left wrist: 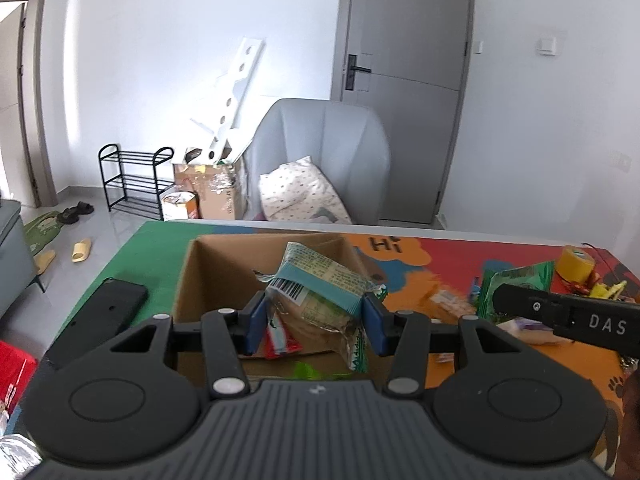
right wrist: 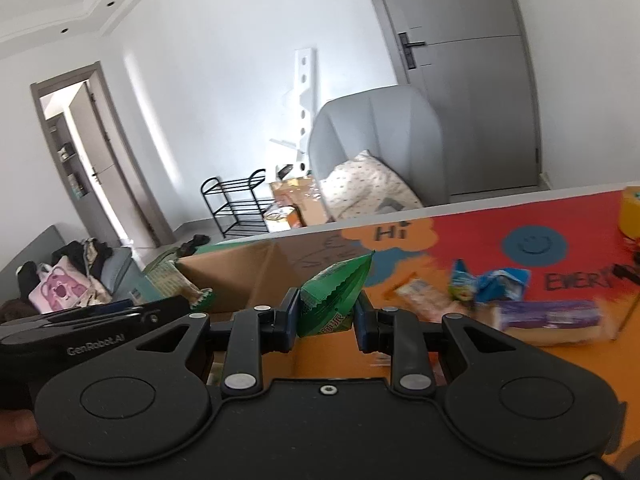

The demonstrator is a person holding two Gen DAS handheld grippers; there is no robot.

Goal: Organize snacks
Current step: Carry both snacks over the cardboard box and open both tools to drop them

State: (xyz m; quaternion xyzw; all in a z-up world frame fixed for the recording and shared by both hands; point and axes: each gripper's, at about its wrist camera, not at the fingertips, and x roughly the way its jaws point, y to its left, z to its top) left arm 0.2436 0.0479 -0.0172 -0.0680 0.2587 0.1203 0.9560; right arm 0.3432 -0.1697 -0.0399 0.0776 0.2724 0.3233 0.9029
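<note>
In my left wrist view, the left gripper point(left wrist: 314, 320) sits at the lower centre of the frame with its blue pads point(left wrist: 255, 324) pressed against both sides of a teal-and-clear snack packet point(left wrist: 320, 284); the barcode end faces me. The packet hangs over the open cardboard box point(left wrist: 224, 264), which fills the middle of the frame on the colourful mat point(left wrist: 160, 248). A red wrapper point(left wrist: 280, 340) and something green lie lower in the box, beneath the packet. A black phone point(left wrist: 100, 316) lies flat on the green part of the mat, left of the box. At the right edge I see the other gripper's black body reaching in, with loose snacks and a yellow tape roll point(left wrist: 576, 264) behind it.

In my right wrist view, the right gripper point(right wrist: 326, 320) is at the lower centre, its fingers pinched on a green sachet point(right wrist: 332, 300) whose pointed corner sticks up toward the centre. The box stands just behind and to the left. On the right side of the frame, on the orange and red mat, lie a blue packet point(right wrist: 492, 284), a purple-wrapped pack point(right wrist: 552, 316) and a pale bar point(right wrist: 420, 296), all blurred.
</note>
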